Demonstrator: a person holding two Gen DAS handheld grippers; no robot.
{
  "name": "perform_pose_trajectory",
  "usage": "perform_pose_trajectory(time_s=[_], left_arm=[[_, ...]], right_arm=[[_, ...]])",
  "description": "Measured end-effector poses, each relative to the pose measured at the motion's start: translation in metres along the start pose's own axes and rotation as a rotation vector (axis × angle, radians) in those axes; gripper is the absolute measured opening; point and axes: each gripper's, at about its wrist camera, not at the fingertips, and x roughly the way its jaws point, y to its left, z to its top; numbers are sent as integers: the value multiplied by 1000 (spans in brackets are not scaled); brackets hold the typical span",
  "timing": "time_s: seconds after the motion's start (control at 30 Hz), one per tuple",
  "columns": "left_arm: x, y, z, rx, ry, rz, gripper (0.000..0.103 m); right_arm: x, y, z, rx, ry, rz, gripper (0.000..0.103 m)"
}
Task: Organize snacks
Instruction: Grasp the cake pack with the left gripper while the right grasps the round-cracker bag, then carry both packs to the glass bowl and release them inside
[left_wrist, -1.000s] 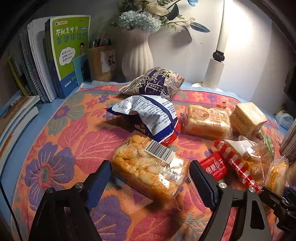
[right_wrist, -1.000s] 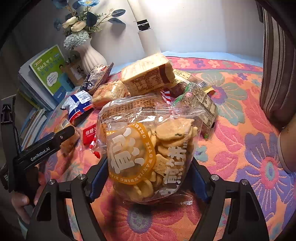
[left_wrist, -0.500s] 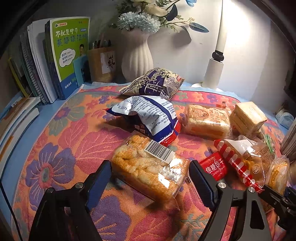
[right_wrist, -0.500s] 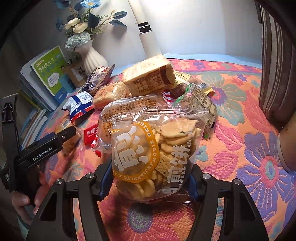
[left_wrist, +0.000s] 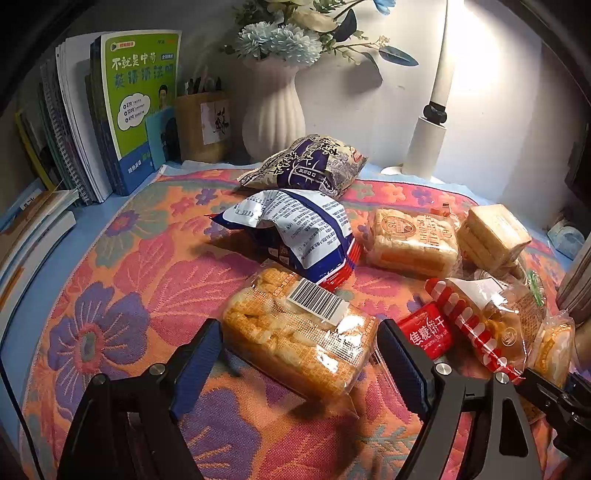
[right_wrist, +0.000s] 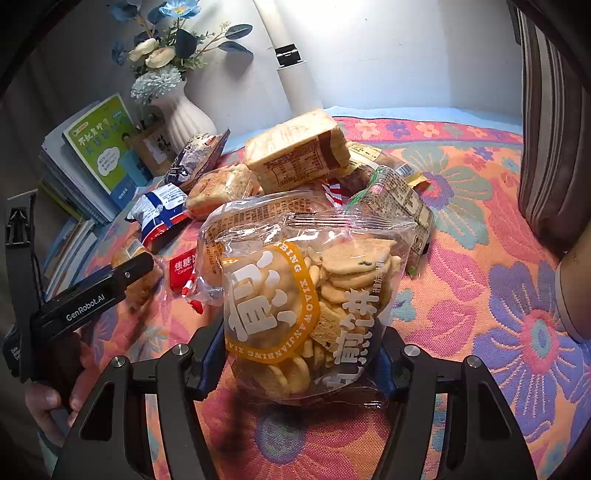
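Right gripper (right_wrist: 299, 354): both blue pads press the lower sides of a clear cracker bag (right_wrist: 310, 302), which stands upright between them on the floral cloth (right_wrist: 498, 295). The grip is made; the bag bulges above the fingers.

Left gripper (left_wrist: 299, 354): jaws spread, one finger on each side of a crisp pack (left_wrist: 295, 332) bearing a barcode label. The pack lies flat on the cloth between them; a narrow gap shows at each pad, so no pinch.

Ahead of the left gripper: a blue-and-white bag (left_wrist: 295, 236), and beyond it a purple bag (left_wrist: 306, 166). Ahead to its right: a wrapped cake (left_wrist: 413, 240) and a sandwich pack (left_wrist: 495, 232). Just right of its right finger: a red biscuit packet (left_wrist: 428, 332) and a red-striped bread bag (left_wrist: 487, 317).

Beyond the cracker bag, in the right view: a bread loaf (right_wrist: 295, 151) atop the pile. Far left of the right gripper, a hand (right_wrist: 48, 398) holds the left gripper's handle.

Back edge: vase (left_wrist: 273, 110), books (left_wrist: 122, 122), lamp (left_wrist: 432, 110).
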Motion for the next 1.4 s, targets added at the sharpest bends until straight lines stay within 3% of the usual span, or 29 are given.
perform_pose_trajectory(time_s=[0.13,0.33,0.73,1.0,1.4], left_arm=[[-2,2,0,-3,-4,-62,72],[-13,12,-2,-35,-24,-151,67],[-69,-2,-30,-2,-48,-259,64],[-114,-51,-51,55,-65,-387,63],[-173,-182,-76,264,-77,-610,62]], right_arm=[[-2,-3,0,18,-3,19,63],[-14,-15,-2,81,-34,53,62],[-50,-25,-24,90,-18,87,62],[-94,-48,-43,103,-32,91,62],[-184,-125,-66,190,-134,19,62]])
